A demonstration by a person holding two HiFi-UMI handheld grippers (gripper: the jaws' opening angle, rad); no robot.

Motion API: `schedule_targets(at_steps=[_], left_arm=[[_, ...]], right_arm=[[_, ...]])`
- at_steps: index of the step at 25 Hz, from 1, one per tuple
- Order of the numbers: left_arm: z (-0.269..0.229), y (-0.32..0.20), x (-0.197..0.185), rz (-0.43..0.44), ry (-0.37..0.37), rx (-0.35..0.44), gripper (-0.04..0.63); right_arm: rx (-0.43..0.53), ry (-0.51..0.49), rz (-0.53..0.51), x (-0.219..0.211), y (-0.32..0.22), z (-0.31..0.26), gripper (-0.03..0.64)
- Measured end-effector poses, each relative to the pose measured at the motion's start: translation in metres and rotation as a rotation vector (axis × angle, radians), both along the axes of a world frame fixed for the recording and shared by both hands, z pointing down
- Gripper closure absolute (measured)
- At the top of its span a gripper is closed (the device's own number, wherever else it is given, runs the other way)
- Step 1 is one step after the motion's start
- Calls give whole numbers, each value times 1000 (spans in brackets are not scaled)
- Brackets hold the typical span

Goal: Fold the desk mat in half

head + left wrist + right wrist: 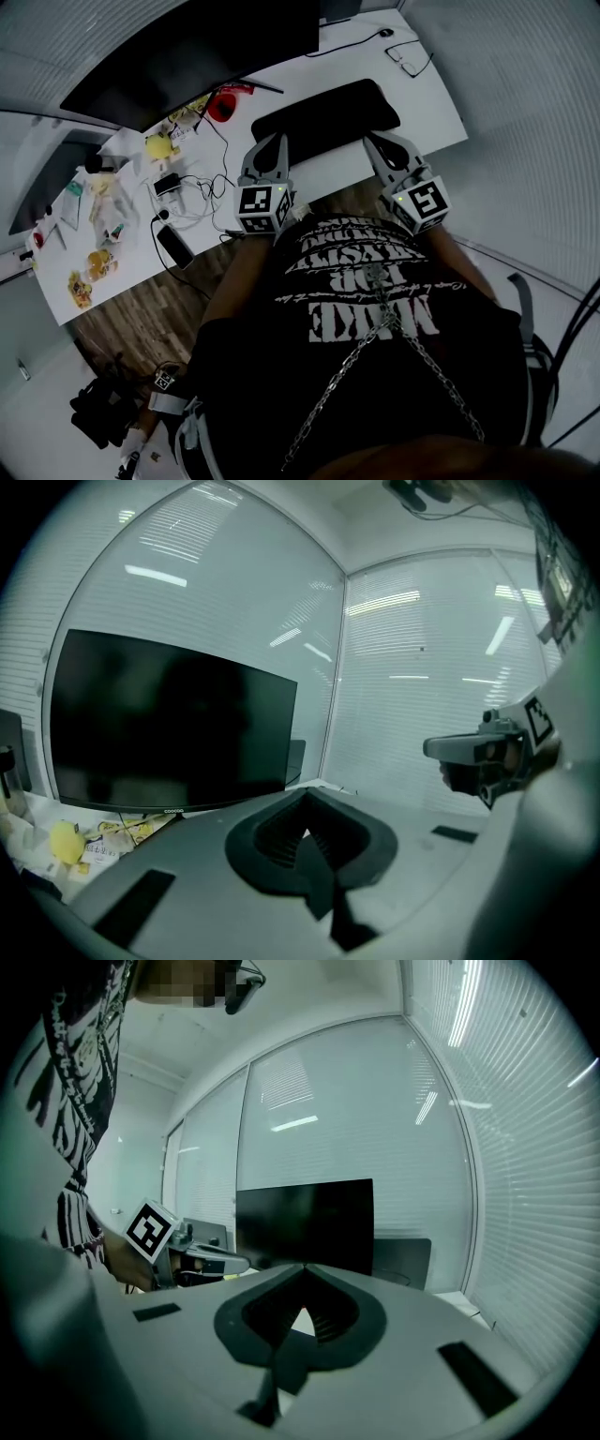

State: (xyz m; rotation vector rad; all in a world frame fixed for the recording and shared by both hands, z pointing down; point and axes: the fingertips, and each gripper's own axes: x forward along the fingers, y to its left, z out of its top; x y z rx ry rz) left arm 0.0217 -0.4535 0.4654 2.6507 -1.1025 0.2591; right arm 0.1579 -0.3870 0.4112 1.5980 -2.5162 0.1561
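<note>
Head view, nearest the camera, shows the person's black printed T-shirt [366, 309] with a chain hanging across it. Just beyond the shirt, both hand-held grippers reach toward the white desk [436, 103]. The left gripper [277, 141] and the right gripper [372, 141] are level with each other, each carrying its marker cube at the near end.

Left gripper view shows that gripper's [305, 791] jaws pressed together with nothing between them, and the right gripper [478, 752] off to one side. Right gripper view shows the same: its own [302, 1267] jaws are closed and empty, and the left gripper [192, 1252] is beside it.

The black desk mat [323, 111] lies flat on the desk between and just past the two sets of tips. The tips come up to its near edge, but I cannot tell whether they touch it.

Left of the mat lie tangled cables [202, 183], a yellow item [159, 147] and a red object [220, 105]. Farther back, a dark monitor [187, 56] stands at the rear of the desk, with a pair of glasses [410, 61] and a mouse [385, 33] toward the far right corner.
</note>
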Motion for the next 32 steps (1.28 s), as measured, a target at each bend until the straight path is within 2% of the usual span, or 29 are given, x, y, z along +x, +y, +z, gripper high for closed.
schedule_targets(at_steps=[6, 11, 14, 17, 21, 25, 26, 28, 30, 32], left_arm=[[20, -36, 2, 56, 24, -49, 588], [28, -49, 45, 161, 20, -47, 588], [52, -47, 63, 201, -18, -81, 588], [74, -46, 79, 212, -63, -126, 588], [97, -52, 104, 199, -66, -174, 588], [137, -69, 127, 141, -154, -241, 588], [147, -72, 133, 128, -178, -265, 588], [166, -73, 144, 118, -216, -321, 588], [176, -71, 155, 127, -240, -368, 589], [177, -67, 165, 143, -259, -386, 588]], right_arm=[[-33, 21, 103, 9, -23, 8, 620], [-75, 23, 147, 34, -32, 24, 620], [-114, -24, 173, 50, -36, 50, 620], [-178, -64, 163, 71, -43, 78, 620], [-260, -96, 89, 113, -59, 120, 620], [-429, -127, 61, 159, -82, 181, 618], [-478, -140, 52, 169, -86, 197, 601], [-573, -184, 4, 183, -93, 224, 487], [-670, -262, -46, 190, -99, 246, 407], [-755, -331, -76, 198, -104, 264, 379]])
